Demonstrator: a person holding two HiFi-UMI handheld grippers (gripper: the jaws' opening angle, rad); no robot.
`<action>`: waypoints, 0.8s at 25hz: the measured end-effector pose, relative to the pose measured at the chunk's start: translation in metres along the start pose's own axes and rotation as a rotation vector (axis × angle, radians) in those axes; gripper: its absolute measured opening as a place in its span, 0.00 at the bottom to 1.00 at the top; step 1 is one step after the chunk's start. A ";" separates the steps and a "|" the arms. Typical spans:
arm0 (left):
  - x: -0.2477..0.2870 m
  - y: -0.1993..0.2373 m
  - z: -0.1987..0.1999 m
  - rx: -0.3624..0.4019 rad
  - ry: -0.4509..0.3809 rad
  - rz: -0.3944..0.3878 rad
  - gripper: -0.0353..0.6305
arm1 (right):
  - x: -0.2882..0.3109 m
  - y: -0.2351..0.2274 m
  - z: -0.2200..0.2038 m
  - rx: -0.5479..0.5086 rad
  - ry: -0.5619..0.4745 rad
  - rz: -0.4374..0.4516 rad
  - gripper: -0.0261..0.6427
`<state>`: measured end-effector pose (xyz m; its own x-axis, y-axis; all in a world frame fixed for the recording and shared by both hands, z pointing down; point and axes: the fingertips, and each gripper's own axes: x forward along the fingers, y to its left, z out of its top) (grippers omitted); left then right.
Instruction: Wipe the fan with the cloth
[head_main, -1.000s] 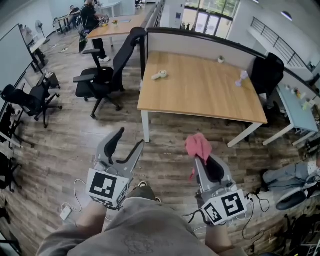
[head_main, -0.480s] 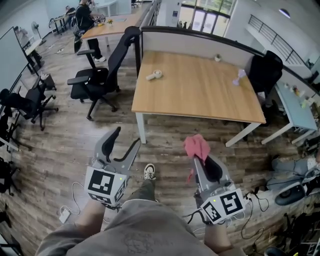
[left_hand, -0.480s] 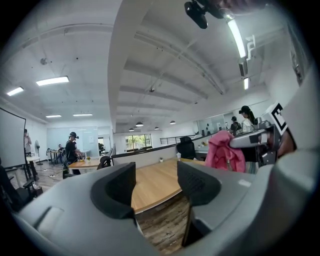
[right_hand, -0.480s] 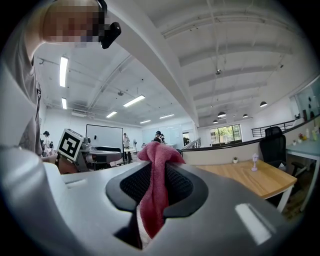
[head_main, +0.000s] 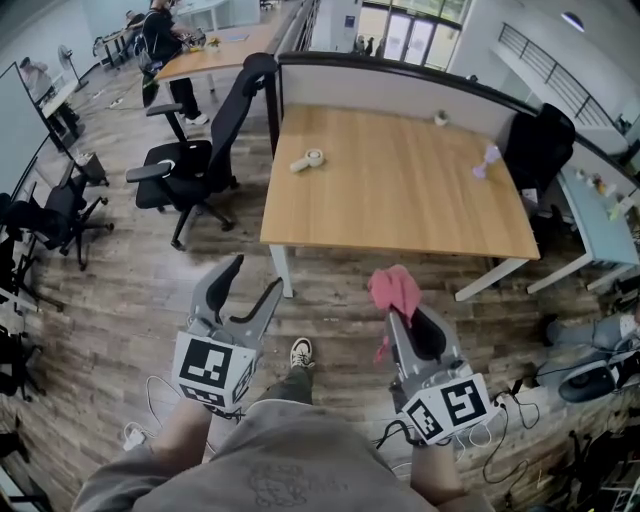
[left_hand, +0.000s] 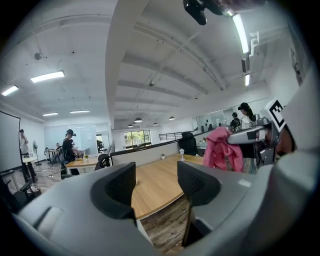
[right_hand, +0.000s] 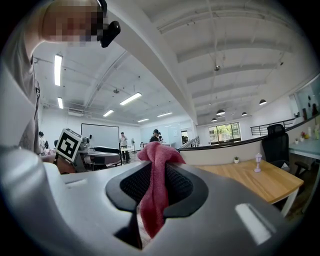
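A crumpled pink-red cloth is pinched between the jaws of the right gripper, its tail hanging down. A small pale fan is stood upright on the wooden table.

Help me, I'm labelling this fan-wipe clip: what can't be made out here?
Head view: small pale object on the desk, too small to confirm as the fan.
Right gripper view: lower end of the cloth, hidden behind the right gripper.
Head view: roll-like item on the desk, too small to name.
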<state>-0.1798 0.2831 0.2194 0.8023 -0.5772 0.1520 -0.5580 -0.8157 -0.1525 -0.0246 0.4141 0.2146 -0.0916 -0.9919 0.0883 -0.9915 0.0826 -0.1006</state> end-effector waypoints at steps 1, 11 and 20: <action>0.008 0.006 0.001 0.000 0.001 -0.004 0.44 | 0.009 -0.004 0.001 0.000 0.004 0.000 0.16; 0.115 0.084 0.006 -0.007 0.010 -0.058 0.44 | 0.133 -0.052 0.024 -0.009 0.034 -0.030 0.16; 0.186 0.134 0.004 -0.024 0.009 -0.082 0.45 | 0.217 -0.080 0.041 -0.017 0.041 -0.038 0.16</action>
<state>-0.1046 0.0663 0.2233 0.8435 -0.5089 0.1719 -0.4957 -0.8607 -0.1160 0.0388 0.1885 0.2015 -0.0568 -0.9896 0.1323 -0.9958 0.0465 -0.0794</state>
